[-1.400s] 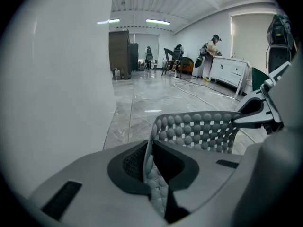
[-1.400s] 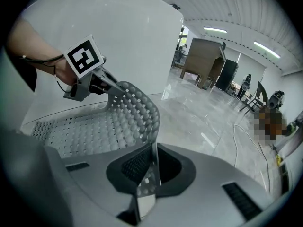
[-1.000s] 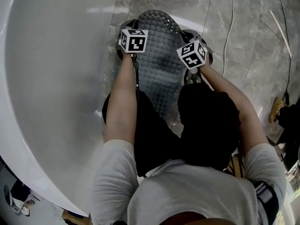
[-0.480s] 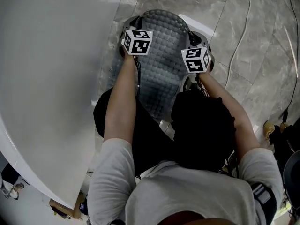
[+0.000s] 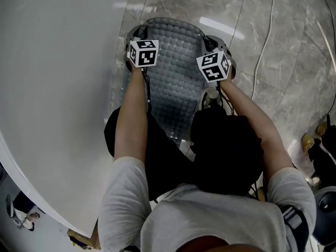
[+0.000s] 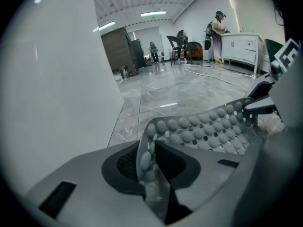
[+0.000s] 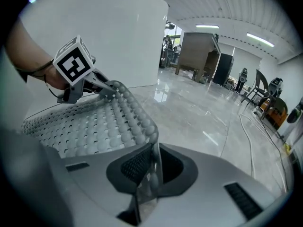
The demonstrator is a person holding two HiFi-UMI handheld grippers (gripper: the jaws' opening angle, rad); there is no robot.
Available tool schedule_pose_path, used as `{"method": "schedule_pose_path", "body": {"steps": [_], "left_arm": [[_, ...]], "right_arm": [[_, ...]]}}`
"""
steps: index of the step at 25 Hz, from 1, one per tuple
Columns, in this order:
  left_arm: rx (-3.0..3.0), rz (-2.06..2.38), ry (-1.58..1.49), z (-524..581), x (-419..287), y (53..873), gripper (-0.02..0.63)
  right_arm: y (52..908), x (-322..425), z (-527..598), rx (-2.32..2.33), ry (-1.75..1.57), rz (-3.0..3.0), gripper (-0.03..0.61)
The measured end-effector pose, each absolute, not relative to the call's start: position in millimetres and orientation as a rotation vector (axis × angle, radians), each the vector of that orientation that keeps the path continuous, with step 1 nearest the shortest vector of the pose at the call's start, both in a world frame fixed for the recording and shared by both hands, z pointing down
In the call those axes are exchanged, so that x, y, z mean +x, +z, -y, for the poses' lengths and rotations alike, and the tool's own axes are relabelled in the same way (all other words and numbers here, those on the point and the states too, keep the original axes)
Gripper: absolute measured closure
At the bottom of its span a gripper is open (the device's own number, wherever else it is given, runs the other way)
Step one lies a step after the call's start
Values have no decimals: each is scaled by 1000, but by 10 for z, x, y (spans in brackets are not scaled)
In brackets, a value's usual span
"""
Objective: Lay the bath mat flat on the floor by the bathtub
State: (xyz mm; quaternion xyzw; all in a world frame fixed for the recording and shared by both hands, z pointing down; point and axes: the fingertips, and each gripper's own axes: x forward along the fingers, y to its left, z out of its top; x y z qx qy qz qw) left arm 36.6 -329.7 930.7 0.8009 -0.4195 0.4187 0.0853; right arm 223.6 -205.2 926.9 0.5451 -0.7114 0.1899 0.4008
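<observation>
A grey rubber bath mat (image 5: 173, 77) with rows of bumps stretches between my two grippers, over the marble floor next to the white bathtub (image 5: 63, 88). My left gripper (image 5: 137, 33) holds the mat's far left corner. In the left gripper view, that corner of the mat (image 6: 189, 126) stands pinched between the jaws of my left gripper (image 6: 149, 150), which are starting to open. My right gripper (image 5: 210, 38) grips the far right corner. Its view shows the right gripper (image 7: 154, 167) shut on the edge of the mat (image 7: 94, 122). The mat's near end is hidden behind the person's knees.
The tub's curved wall (image 7: 94, 37) rises close on the left. A white cable (image 5: 260, 41) trails over the floor (image 5: 294, 62) to the right of the mat. Far across the room stand a chair (image 6: 177, 44), cabinets (image 6: 241, 44) and people.
Both grippers have shifted a little to the left with the mat held between them. The mat stays spread beside the tub.
</observation>
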Motion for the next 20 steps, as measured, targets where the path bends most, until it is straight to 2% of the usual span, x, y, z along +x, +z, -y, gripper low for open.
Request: {"method": "schedule_pose_path", "body": {"steps": [4, 13, 16, 20], "left_arm": [[2324, 1338, 1238, 3402, 304, 9340, 514], [2348, 1364, 1409, 3502, 331, 9502, 477], [2340, 1360, 1416, 3517, 353, 9568, 471], [2336, 1376, 1414, 3541, 301, 9624, 455]], "right_arm": [[9315, 2284, 2120, 1365, 484, 1824, 554], [9409, 2309, 2133, 1306, 458, 1842, 536], [9464, 2363, 2147, 1273, 447, 1848, 509], [9559, 2475, 2198, 1273, 462, 1824, 423]]}}
